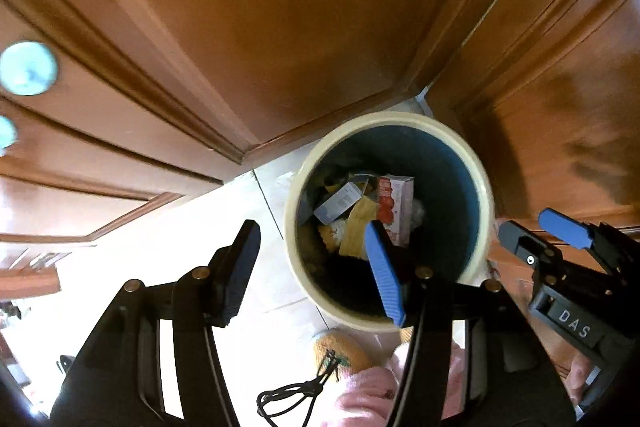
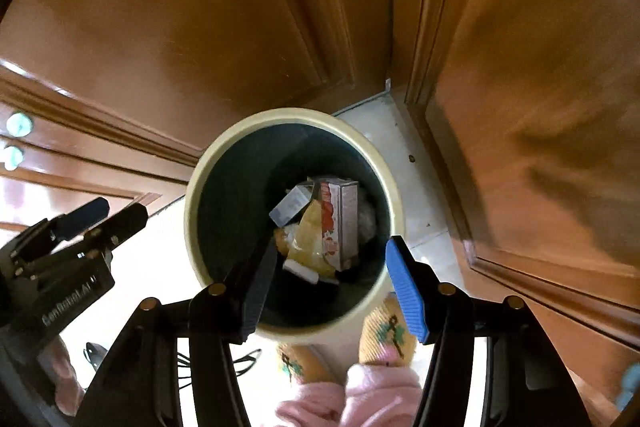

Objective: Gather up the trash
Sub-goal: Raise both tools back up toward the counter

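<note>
A round bin with a cream rim (image 1: 291, 227) (image 2: 192, 215) and a dark inside stands on the floor in a corner of wooden doors. In it lie a red-and-white carton (image 1: 394, 203) (image 2: 340, 223), a grey box (image 1: 340, 203) (image 2: 290, 205) and a yellow wrapper (image 1: 358, 227) (image 2: 310, 235). My left gripper (image 1: 312, 239) (image 2: 100, 215) points down over the bin's left rim, open, nothing between its fingers. My right gripper (image 2: 332, 247) (image 1: 536, 227) hangs straight over the bin's mouth, also open and holding nothing.
Glossy brown wooden doors (image 1: 280, 27) (image 2: 180, 27) wall in the bin on the far side and right. A person's yellow slippers (image 2: 384, 335) (image 1: 340, 347) and pink trouser legs (image 2: 360, 395) stand right by the bin's near side. A black cable (image 1: 288, 395) lies on the pale tiled floor (image 1: 180, 227).
</note>
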A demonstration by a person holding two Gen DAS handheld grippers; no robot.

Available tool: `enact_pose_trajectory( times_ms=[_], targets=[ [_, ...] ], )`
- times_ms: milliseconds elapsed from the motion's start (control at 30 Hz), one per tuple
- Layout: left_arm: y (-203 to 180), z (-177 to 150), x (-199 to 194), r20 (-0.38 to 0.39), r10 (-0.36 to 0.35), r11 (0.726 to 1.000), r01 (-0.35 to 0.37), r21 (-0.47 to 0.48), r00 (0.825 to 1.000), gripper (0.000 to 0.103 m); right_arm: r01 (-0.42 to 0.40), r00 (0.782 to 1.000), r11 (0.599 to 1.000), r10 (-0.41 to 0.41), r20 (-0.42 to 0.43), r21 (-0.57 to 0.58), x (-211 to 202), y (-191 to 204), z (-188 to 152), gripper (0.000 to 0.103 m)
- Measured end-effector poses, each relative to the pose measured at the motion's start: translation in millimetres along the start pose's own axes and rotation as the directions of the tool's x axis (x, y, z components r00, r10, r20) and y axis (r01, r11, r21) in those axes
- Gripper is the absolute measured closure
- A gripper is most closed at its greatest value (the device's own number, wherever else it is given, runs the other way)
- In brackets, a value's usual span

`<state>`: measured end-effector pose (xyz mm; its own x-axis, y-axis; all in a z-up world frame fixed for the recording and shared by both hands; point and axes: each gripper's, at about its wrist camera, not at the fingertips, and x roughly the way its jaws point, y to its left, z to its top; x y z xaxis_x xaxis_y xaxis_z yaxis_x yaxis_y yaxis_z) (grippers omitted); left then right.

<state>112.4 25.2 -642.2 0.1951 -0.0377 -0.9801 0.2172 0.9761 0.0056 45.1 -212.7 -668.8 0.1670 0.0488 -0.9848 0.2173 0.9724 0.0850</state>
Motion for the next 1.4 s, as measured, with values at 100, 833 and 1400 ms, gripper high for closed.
enact_pose_trajectory(
  times_ms=[100, 833, 1400],
  targets=[
    [1.9, 0.4, -28.8, -0.001, 0.005, 1.0, -0.005, -0.012, 1.0, 0.051, 0.006, 1.0, 1.0, -0.006, 0.004, -0.016, -28.4, 9.3, 2.1, 0.045],
    [-2.5, 21.3, -382.3, 0.166, -0.027, 0.999, 0.02, 0.041, 0.986, 0.051, -0.014, 0.982, 0.99, 0.039, 0.182, -0.138, -386.6, 71.6, 27.4, 0.045],
    [26.4, 65.8, -532.7, 0.446, -0.04, 0.998, 0.017, 0.055, 0.894, 0.051, 0.047, 0.884, 0.991, 0.018, 0.467, -0.127, -581.2, 107.6, 61.5, 0.043]
  ],
)
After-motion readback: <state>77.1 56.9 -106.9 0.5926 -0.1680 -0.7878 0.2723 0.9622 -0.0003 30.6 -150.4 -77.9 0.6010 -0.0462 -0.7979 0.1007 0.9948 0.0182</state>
